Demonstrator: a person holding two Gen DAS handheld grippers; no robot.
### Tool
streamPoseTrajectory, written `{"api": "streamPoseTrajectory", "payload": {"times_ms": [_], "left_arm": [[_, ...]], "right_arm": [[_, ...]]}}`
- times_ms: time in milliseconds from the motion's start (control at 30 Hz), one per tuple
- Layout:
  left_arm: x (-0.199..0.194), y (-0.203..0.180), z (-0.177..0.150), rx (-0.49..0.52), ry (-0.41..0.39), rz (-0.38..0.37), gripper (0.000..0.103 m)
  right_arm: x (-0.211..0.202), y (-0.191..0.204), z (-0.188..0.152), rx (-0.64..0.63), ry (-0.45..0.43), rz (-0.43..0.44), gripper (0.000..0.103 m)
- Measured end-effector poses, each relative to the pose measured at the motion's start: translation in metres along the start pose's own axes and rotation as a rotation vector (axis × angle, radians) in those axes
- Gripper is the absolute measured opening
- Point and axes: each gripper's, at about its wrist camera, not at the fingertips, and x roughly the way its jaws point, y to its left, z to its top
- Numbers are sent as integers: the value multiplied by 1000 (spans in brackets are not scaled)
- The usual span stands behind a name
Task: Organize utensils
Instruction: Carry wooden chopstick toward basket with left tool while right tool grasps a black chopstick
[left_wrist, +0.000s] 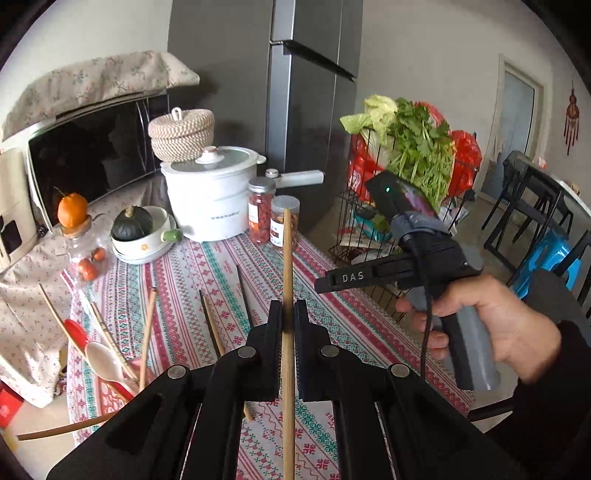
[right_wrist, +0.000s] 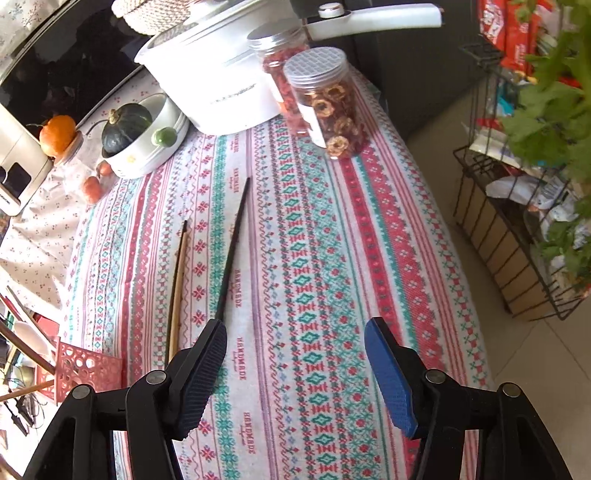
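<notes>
The left hand-held gripper (left_wrist: 288, 314) is clamped on a wooden chopstick (left_wrist: 287, 258), which stands nearly upright between its pads, one end rising above the fingertips and the other running down past the jaws. Below it, more chopsticks lie on the patterned desk (left_wrist: 332, 306), and a pink holder (left_wrist: 142, 373) at the left holds spoons and sticks. The right hand-held gripper (right_wrist: 295, 343) hangs over the desk with its jaws spread wide and nothing between them; a black chopstick (right_wrist: 232, 254) lies just ahead of its left finger, a brown pair (right_wrist: 178, 288) beside that.
</notes>
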Motion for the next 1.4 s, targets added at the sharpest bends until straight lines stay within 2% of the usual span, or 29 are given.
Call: {"api": "streamPoseTrajectory", "payload": {"times_ms": [100,233,433,700,800,900,1000,1233,1400], "left_arm": [[-27,24,1,-39,-51,1,6],[-55,54,0,-87,-116,7,6],[-73,92,-6,-150,-228,17,6],[-82,122,-6,-204,-297,45,6],[-82,129,-7,-219,-314,65,6],[-85,134,-7,-231,-354,103,6],[-89,138,-8,-250,-399,149,6],[-89,135,-16,-265,-509,266,6],[-69,135,-24,-279,-531,373,6]], "right_arm": [[19,19,9,-37,18,8,58],[52,41,25,-78,38,8,45],[110,53,52,-77,88,18,32],[174,68,77,-150,122,-93,22],[180,76,78,-194,93,-151,8],[175,85,74,-229,95,-202,5],[153,91,69,-239,50,-194,4],[61,102,48,-228,-96,-145,4],[-3,109,24,-237,-211,-122,4]]}}
